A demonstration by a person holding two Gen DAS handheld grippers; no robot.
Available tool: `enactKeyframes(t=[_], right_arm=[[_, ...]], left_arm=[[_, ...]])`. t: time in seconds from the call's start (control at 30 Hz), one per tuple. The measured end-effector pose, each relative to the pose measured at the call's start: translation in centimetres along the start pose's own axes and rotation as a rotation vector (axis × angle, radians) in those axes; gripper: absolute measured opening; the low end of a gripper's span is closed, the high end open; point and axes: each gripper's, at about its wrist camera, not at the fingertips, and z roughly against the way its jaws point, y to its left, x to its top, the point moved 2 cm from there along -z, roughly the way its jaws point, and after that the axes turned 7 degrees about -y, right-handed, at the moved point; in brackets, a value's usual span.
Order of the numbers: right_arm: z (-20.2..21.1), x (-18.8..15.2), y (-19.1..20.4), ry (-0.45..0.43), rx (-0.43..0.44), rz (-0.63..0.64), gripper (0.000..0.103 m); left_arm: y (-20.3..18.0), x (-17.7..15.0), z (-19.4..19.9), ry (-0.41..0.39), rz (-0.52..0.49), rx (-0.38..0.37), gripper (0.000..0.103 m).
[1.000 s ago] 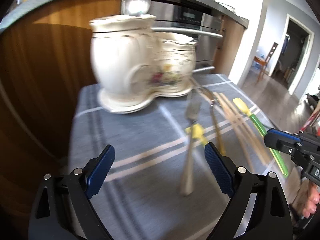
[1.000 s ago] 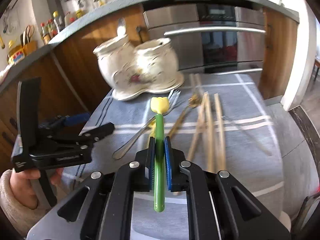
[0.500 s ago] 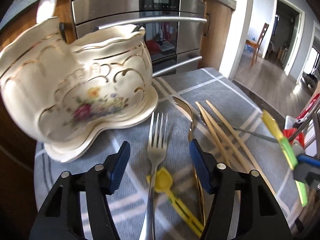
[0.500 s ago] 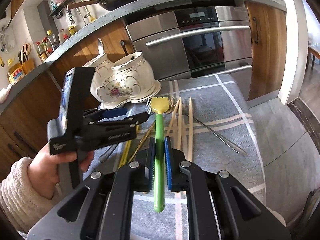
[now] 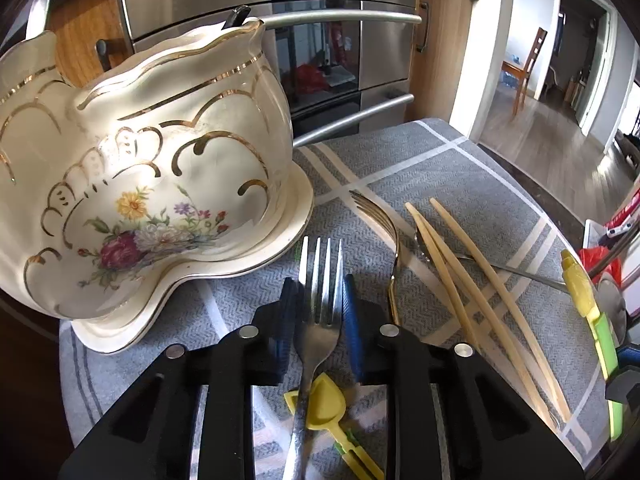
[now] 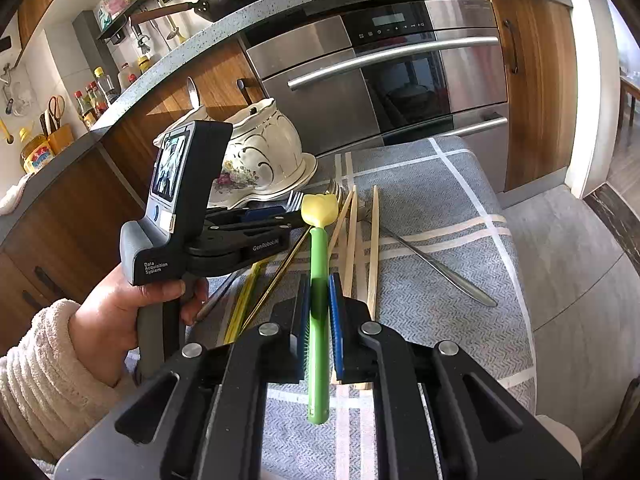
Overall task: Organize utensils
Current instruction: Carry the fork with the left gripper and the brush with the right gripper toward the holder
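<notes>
My left gripper (image 5: 318,312) is shut on a silver fork (image 5: 320,280), tines pointing forward, just in front of the cream floral ceramic holder (image 5: 140,168). My right gripper (image 6: 318,320) is shut on a green utensil with a yellow tulip tip (image 6: 319,264), held above the cloth; it also shows at the right edge of the left wrist view (image 5: 592,320). A second yellow utensil (image 5: 324,404) lies under the fork. A gold fork (image 5: 394,248), wooden chopsticks (image 5: 472,292) and a silver utensil (image 6: 436,264) lie on the grey checked cloth (image 5: 460,184).
The holder (image 6: 260,160) holds a spoon (image 6: 193,92) and a dark handle (image 5: 236,16). Behind the table stands a steel oven (image 6: 400,72) with wooden cabinets. The table's right edge drops to the floor (image 6: 580,260). A hand (image 6: 120,320) holds the left gripper.
My left gripper moved forward over the silver fork and closed on it. My right gripper kept hold of the green utensil and drew back a little to the right.
</notes>
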Motion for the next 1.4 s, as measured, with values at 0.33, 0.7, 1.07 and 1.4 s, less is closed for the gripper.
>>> enactKeyframes(t=[0.33,0.7,1.07,1.4], right_arm=[[0.5,0.1,0.5,-0.013,0.001,0.01,0.009],[1.5,0.5,2.6,-0.057,0.014,0.048,0.009],[2.2,0.4,5.5,-0.08,0.024,0.102,0.009],[2.5,0.8,7.5,-0.113,0.038,0.129,0.009]], left_arm=[[0.4,-0.5,3.2,-0.062,0.007,-0.028,0.024],[2.2,-0.7,11.3,-0.224,0.044,-0.04,0.024],[4.3,-1.9,18.4,-0.328,0.065,-0.023,0.023],[5.5,-2.4,22.3,-0.396,0.082,-0.009,0.023]])
